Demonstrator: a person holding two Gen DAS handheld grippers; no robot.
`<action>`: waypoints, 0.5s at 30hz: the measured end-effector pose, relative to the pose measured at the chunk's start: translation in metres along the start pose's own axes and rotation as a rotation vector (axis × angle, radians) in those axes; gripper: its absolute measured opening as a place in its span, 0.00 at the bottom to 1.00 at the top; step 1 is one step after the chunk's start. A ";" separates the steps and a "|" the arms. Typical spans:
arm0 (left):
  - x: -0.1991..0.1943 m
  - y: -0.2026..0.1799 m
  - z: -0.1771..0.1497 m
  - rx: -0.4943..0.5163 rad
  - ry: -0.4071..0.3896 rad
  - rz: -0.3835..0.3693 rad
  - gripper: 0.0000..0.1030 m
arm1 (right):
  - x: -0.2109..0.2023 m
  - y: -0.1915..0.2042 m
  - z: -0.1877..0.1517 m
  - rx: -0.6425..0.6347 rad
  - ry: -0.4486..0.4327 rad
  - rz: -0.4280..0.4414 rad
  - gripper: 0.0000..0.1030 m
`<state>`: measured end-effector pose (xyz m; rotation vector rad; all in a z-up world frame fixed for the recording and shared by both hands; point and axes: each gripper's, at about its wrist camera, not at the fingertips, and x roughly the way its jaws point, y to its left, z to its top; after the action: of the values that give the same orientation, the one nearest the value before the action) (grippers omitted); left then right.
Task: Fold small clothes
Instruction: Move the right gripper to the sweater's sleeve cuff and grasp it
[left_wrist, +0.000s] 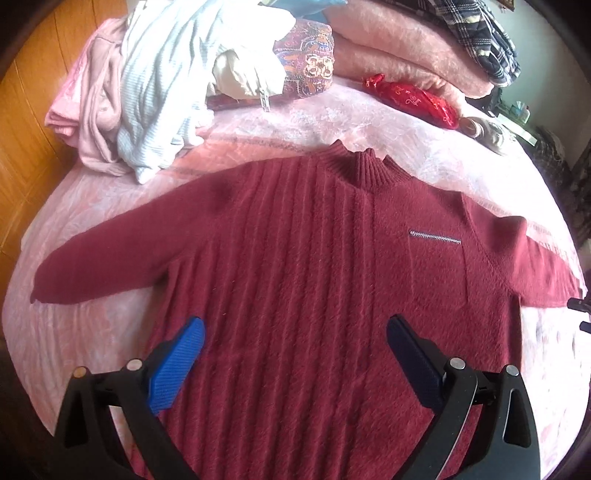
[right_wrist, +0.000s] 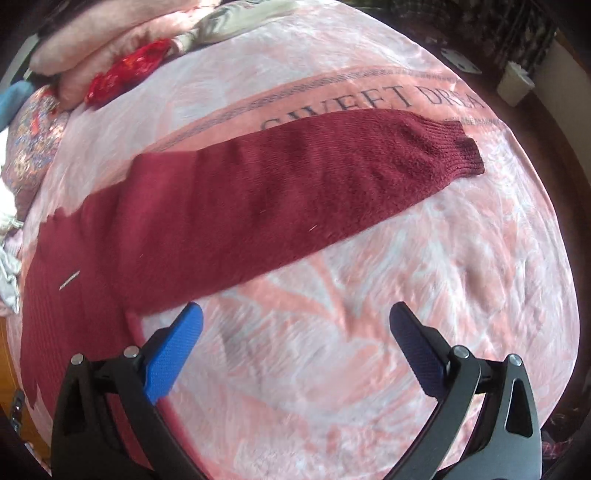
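A dark red knitted sweater (left_wrist: 295, 258) lies flat, front up, on the pink blanket (left_wrist: 92, 332), collar away from me and both sleeves spread out sideways. It has a small silver zipper (left_wrist: 436, 236) on the chest. My left gripper (left_wrist: 295, 328) hovers open over the sweater's lower body, nothing between its fingers. In the right wrist view the sweater's right sleeve (right_wrist: 295, 177) stretches out to its ribbed cuff (right_wrist: 461, 151). My right gripper (right_wrist: 295, 317) is open above the bare blanket (right_wrist: 369, 332), just in front of the sleeve's underside.
A heap of pink and white clothes (left_wrist: 147, 92) sits at the far left of the bed. Folded pink blankets (left_wrist: 399, 48), a patterned cushion (left_wrist: 310, 62) and a red shiny bag (left_wrist: 413, 99) lie behind the collar. A wooden panel (left_wrist: 22, 147) borders the left side.
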<state>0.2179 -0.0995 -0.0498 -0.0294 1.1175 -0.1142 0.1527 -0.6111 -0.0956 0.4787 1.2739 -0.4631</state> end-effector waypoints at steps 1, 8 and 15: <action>0.007 -0.003 0.004 0.007 0.001 0.006 0.96 | 0.009 -0.011 0.009 0.016 0.012 -0.004 0.97; 0.053 -0.014 0.026 0.011 0.002 0.063 0.96 | 0.036 -0.065 0.055 0.081 0.003 -0.038 0.97; 0.077 -0.019 0.035 0.010 -0.001 0.105 0.96 | 0.052 -0.096 0.077 0.149 0.002 0.011 0.97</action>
<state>0.2812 -0.1273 -0.1024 0.0380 1.1155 -0.0259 0.1697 -0.7366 -0.1373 0.6118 1.2434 -0.5511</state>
